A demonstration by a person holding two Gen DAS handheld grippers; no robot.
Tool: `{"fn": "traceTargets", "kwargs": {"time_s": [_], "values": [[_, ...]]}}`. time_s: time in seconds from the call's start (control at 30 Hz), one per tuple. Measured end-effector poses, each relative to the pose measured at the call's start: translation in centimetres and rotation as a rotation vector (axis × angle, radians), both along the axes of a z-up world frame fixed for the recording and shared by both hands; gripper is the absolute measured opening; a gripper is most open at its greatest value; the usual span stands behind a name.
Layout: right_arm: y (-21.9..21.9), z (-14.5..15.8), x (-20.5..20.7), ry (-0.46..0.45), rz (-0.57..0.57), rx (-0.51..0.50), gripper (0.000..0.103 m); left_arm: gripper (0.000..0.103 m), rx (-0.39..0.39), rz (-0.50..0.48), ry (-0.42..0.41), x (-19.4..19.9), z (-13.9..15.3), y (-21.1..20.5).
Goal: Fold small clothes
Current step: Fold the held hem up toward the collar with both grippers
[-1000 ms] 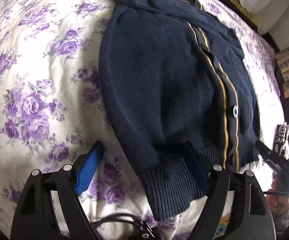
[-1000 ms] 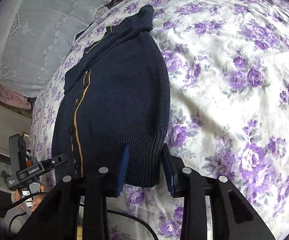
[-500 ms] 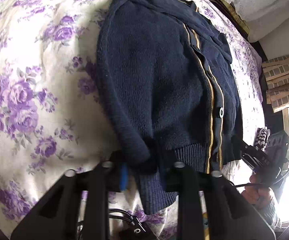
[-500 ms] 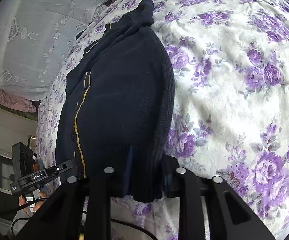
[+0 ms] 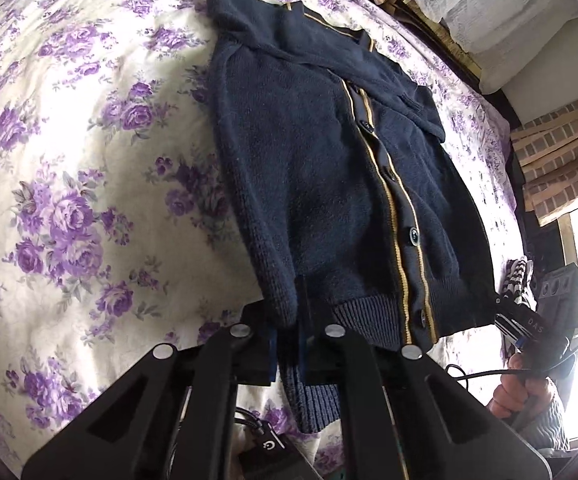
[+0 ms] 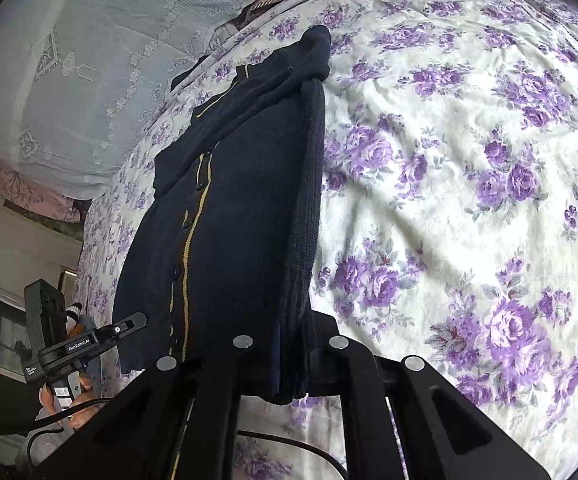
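Note:
A navy knit cardigan [image 5: 329, 184] with gold stripes along its button band lies front up on the flowered bed sheet [image 5: 69, 160]. My left gripper [image 5: 287, 328] is shut on the cardigan's left side edge just above the ribbed hem, and the cloth there is lifted and bunched. In the right wrist view the same cardigan [image 6: 241, 208] runs away from me. My right gripper [image 6: 293, 344] is closing its jaws on the other hem corner, and the pads pinch the ribbed knit, which is pulled up into a ridge.
A white lace pillow [image 6: 89, 60] lies at the head of the bed. A brick-patterned curtain [image 5: 561, 160] and a bright window stand at the right. The person's hand [image 5: 525, 392] holds the right gripper's handle. Flowered sheet [image 6: 469, 200] spreads wide to the right.
Both grippers have shut on the cardigan's hem corners. The left one was wide open a second ago; it now pinches the side edge and has lifted it a little.

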State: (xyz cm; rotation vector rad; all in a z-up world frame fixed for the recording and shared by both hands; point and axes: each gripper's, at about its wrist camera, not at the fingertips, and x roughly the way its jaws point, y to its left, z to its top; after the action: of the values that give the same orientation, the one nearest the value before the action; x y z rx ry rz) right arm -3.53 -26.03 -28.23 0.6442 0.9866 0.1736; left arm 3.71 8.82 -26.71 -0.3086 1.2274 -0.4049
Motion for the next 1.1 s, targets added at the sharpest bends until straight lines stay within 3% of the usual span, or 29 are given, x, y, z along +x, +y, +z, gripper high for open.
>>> {"fn": "traceTargets", "kwargs": {"time_s": [0.2, 0.47, 1.1], "values": [[-0.4, 0.0, -0.6, 0.001, -0.005, 0.046, 0.007, 0.005, -0.028, 0.019, -0.005, -0.2, 0.4, 1.1], [-0.9, 2.4, 0.1, -0.066, -0.005, 0.072, 0.007, 0.005, -0.035, 0.019, -0.106, 1.8, 5.0, 0.9], [-2.6, 11.1, 7.9, -0.262, 0.01, 0.023, 0.007, 0.005, 0.145, -0.031, -0.331, 9.1, 14.0, -3.8]]}}
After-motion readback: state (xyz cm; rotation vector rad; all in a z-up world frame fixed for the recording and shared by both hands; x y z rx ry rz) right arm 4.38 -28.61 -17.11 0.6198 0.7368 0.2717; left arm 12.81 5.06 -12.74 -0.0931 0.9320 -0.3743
